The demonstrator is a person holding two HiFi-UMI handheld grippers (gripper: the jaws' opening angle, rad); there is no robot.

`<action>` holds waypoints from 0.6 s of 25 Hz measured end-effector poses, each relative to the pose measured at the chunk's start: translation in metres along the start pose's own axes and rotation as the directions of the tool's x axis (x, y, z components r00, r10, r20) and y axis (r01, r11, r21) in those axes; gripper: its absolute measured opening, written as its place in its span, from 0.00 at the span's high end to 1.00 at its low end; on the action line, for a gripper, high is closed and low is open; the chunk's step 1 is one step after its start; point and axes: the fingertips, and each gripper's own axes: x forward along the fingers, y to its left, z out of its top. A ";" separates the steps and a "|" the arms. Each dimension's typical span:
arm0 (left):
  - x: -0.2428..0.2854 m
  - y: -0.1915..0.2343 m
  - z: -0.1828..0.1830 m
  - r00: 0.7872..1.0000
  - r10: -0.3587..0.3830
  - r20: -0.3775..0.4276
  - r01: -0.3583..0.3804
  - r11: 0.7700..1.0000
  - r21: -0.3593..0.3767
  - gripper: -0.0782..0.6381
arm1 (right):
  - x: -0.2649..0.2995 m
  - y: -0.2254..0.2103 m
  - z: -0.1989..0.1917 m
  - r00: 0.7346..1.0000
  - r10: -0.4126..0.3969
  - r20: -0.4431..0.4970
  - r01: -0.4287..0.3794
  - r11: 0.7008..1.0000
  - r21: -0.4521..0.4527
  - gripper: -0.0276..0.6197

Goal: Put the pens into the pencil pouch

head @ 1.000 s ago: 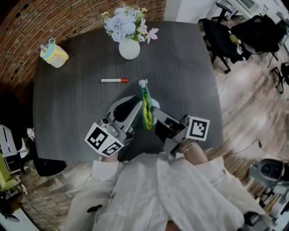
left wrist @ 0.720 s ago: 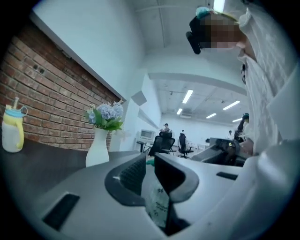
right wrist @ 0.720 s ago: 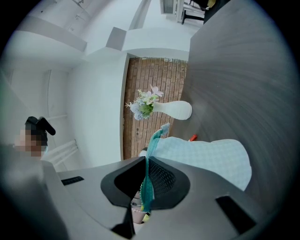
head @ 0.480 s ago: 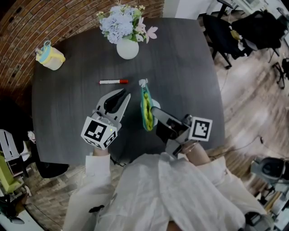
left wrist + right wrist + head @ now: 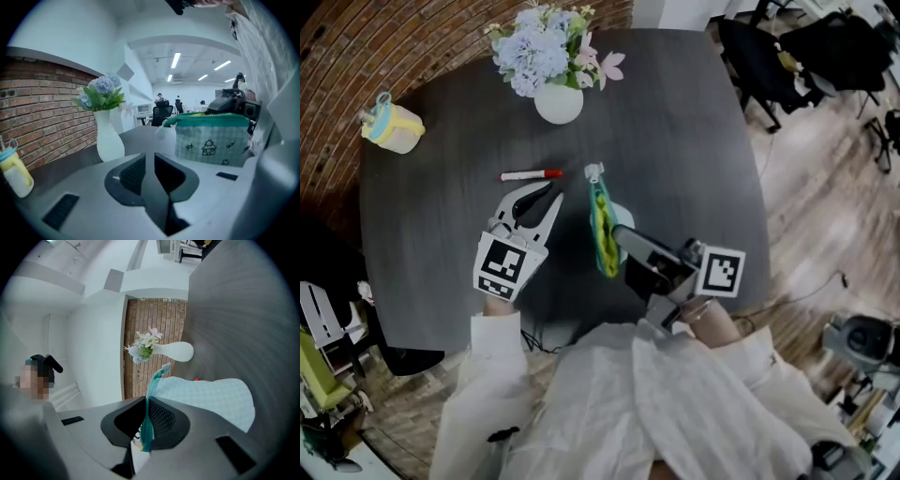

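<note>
Upright, pouch (image 5: 602, 225) in right claw (image 5: 617, 233), pen (image 5: 531, 174) outside

The left gripper (image 5: 546, 194) has moved toward the pen (image 5: 531, 174).

**Pencil pouch** (image 5: 602, 225): pale green checked fabric with small printed houses and a teal zip edge. You are pinching that teal edge between the fingers (image 5: 165, 418) of your right gripper (image 5: 146, 414). The pouch is standing on edge and running straight out ahead of those fingertips, its mouth facing up and showing a yellow-green inside.

**Pen** (image 5: 532, 174): white barrel, red cap. It is lying flat and crosswise just beyond the fingertips of your left gripper (image 5: 539, 195), apart from them. Its red cap is pointing toward the pouch's far end, which is sitting near it.
</note>
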 end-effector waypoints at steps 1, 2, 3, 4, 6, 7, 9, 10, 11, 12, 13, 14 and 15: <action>0.003 0.003 -0.005 1.000 0.003 -0.023 -0.003 1.000 0.012 0.83 | 0.001 -0.001 0.000 1.000 0.000 -0.002 0.000 1.000 0.002 0.92; 0.005 0.006 -0.010 0.999 0.008 -0.045 -0.006 1.000 0.024 0.83 | 0.002 -0.001 0.001 1.000 -0.001 -0.004 0.001 1.000 0.003 0.92; 0.007 0.010 -0.015 0.998 0.012 -0.068 -0.010 0.999 0.036 0.83 | 0.002 -0.002 0.001 1.000 -0.003 -0.006 0.003 1.000 0.003 0.92; 0.010 0.014 -0.020 0.996 0.017 -0.092 -0.012 0.999 0.050 0.83 | 0.003 -0.002 0.002 1.000 -0.004 -0.005 0.004 1.000 0.004 0.92; 0.015 0.021 -0.029 0.990 0.022 -0.139 -0.011 0.997 0.080 0.83 | 0.002 -0.006 0.003 1.000 -0.008 -0.002 0.008 1.000 0.010 0.92; 0.018 0.023 -0.034 0.987 0.022 -0.160 -0.007 0.996 0.093 0.82 | 0.002 -0.007 0.003 1.000 -0.010 -0.001 0.010 1.000 0.013 0.92; 0.023 0.027 -0.045 0.980 0.018 -0.196 0.004 0.994 0.109 0.81 | 0.002 -0.008 0.002 1.000 -0.013 0.001 0.013 1.000 0.017 0.92; 0.026 0.028 -0.051 0.976 0.015 -0.216 0.011 0.993 0.118 0.80 | 0.001 -0.009 0.002 1.000 -0.014 0.002 0.014 1.000 0.020 0.92; 0.029 0.029 -0.056 0.971 0.013 -0.238 0.019 0.991 0.133 0.79 | 0.001 -0.009 0.002 1.000 -0.014 0.003 0.014 1.000 0.024 0.92; 0.031 0.030 -0.060 0.965 0.013 -0.261 0.027 0.988 0.151 0.77 | 0.001 -0.010 0.002 1.000 -0.015 0.004 0.015 1.000 0.027 0.92; 0.034 0.031 -0.064 0.960 0.014 -0.280 0.034 0.986 0.165 0.76 | 0.001 -0.011 0.002 1.000 -0.015 0.005 0.015 0.999 0.030 0.92; 0.036 0.033 -0.067 0.956 0.013 -0.295 0.039 0.985 0.170 0.76 | 0.000 -0.011 0.002 1.000 -0.015 0.008 0.015 0.999 0.032 0.92; 0.038 0.034 -0.070 0.952 0.009 -0.307 0.045 0.984 0.170 0.75 | 0.000 -0.012 0.002 1.000 -0.015 0.010 0.015 0.999 0.036 0.92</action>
